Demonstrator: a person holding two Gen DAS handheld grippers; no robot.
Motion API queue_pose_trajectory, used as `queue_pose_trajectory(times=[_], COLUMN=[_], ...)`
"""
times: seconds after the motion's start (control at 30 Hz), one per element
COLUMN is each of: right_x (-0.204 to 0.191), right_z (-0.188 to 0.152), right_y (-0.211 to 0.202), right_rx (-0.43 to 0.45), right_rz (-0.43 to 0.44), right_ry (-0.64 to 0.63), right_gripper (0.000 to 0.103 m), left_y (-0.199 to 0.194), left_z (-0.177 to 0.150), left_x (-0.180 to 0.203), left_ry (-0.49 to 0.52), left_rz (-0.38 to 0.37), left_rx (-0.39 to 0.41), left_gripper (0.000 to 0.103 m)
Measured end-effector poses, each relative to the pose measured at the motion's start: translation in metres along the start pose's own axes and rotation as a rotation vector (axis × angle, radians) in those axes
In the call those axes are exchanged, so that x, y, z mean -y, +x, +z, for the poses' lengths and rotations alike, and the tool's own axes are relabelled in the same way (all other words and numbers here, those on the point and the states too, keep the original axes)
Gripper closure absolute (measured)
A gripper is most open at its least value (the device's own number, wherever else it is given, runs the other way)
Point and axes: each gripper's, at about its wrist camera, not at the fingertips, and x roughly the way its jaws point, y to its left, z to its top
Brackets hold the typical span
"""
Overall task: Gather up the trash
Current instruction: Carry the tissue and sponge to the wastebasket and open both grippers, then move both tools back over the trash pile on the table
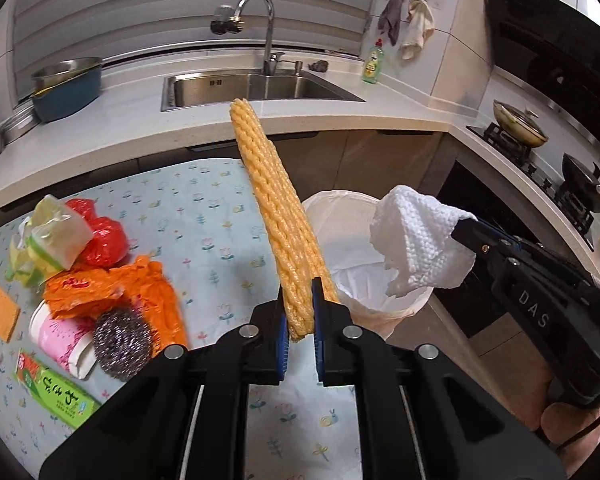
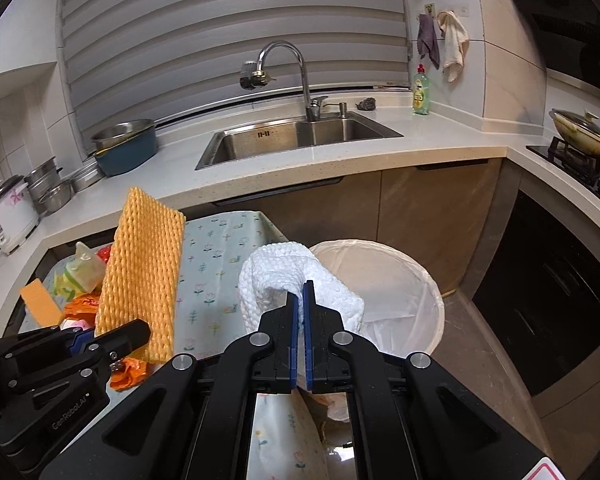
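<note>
The left gripper (image 1: 300, 312) is clamped on a long yellow-orange foam net sleeve (image 1: 278, 216) (standing nearly upright). The right gripper (image 2: 300, 300) pinches a crumpled white foam net (image 2: 296, 276) above the round white-lined trash bin (image 2: 432, 280). Left on the floral-cloth tabletop (image 1: 204, 216) lie a steel wool scourer (image 1: 122, 342), an orange plastic bag (image 1: 112, 288) and a red bag (image 1: 104, 236).
</note>
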Motion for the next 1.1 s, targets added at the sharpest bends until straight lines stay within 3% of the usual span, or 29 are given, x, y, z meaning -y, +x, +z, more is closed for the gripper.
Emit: queue_pose_trajectory(times=[0.3, 0.57, 0.6, 0.67, 0.77, 0.83, 0.93, 1.1], right_x=[0.035, 0.053, 0.056, 0.059, 0.060, 0.061, 0.058, 0.052], right_z=[0.000, 0.004, 0.004, 0.006, 0.008, 0.011, 0.016, 0.024], right_y=[0.035, 0.065, 0.068, 0.073, 0.074, 0.071, 0.066, 0.058], right_rx=[-0.042, -0.060, -0.061, -0.057, -0.040, -0.021, 0.007, 0.025], right_rz=[-0.067, -0.116, -0.116, -0.116, -0.131, -0.132, -0.139, -0.134], right_ry=[0.055, 0.075, 0.080, 0.091, 0.095, 0.098, 0.085, 0.073], right_gripper=[0.101, 0.100, 0.100, 0.100, 0.082, 0.065, 0.052, 0.052], left_y=[0.063, 0.103, 0.107, 0.113, 0.112, 0.108, 0.100, 0.083], left_z=[0.025, 0.035, 0.035, 0.036, 0.036, 0.037, 0.039, 0.040], left_x=[0.033, 0.040, 0.040, 0.039, 0.032, 0.030, 0.024, 0.014], left_ry=[0.066, 0.078, 0.075, 0.066, 0.045, 0.048, 0.044, 0.019], left_rz=[-0.131, -0.163, -0.158, -0.143, -0.115, -0.093, -0.062, -0.025], left_rx=[-0.057, -0.092, -0.092, -0.098, -0.085, -0.068, -0.042, -0.014], left_gripper=[0.093, 0.093, 0.091, 0.077, 0.059, 0.052, 0.045, 0.039])
